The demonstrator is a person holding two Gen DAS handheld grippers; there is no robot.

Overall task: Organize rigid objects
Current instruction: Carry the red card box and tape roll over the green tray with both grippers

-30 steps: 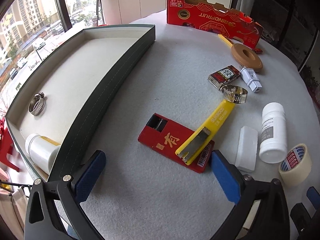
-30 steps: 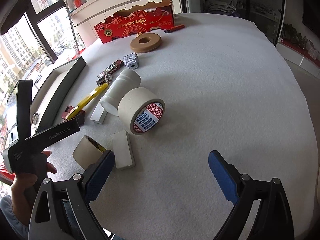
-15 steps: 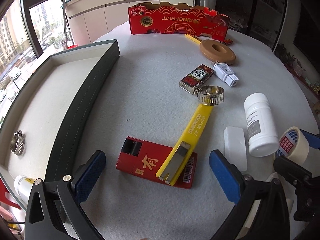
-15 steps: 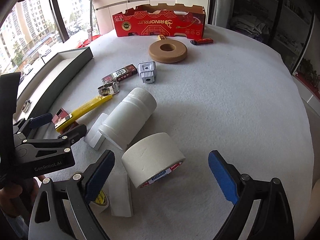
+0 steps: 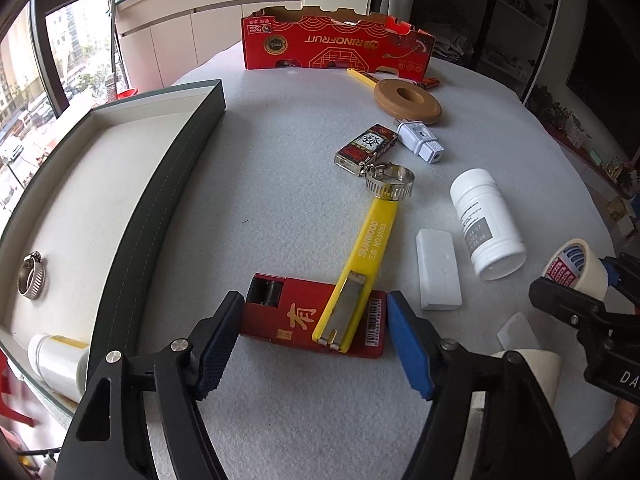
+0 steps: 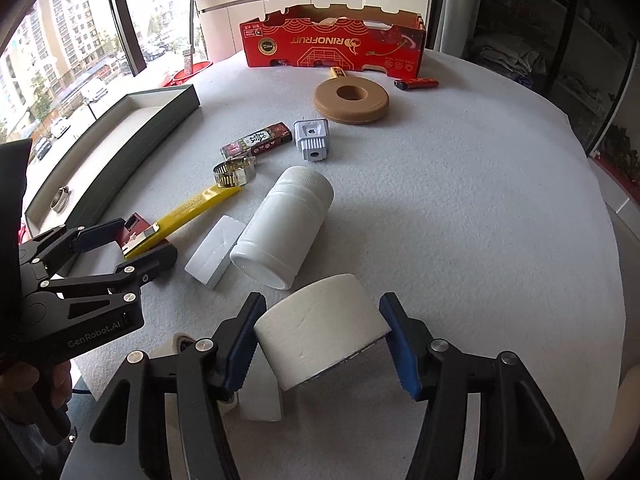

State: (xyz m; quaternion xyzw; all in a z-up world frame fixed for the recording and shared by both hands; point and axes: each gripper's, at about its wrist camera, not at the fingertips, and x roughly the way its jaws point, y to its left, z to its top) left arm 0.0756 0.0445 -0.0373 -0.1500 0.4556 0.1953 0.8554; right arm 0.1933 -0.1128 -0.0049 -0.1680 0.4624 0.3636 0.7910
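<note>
Bench [image 5: 280, 184]: round, covered in pale grey felt, with loose items scattered over it.
Left hand-held gripper [image 5: 314, 346]: jaws have just been closing around the red box [image 5: 296, 316]; the blue pads flank its two short ends, with contact not clear on either side.
Red box: flat on the bench, a yellow utility knife [image 5: 360, 264] lying across it.
Right hand-held gripper [image 6: 320, 344]: jaws have just been closing on the wide roll of tape [image 6: 320, 326]; the left pad touches it, while a slight gap shows at the right.
Tray [image 5: 168, 168]: dark-walled, at the left edge, holding a hose clamp [image 5: 31, 276] and a white bottle [image 5: 60, 364].
Second white bottle [image 6: 286, 226]: on its side, just beyond the tape roll.
</note>
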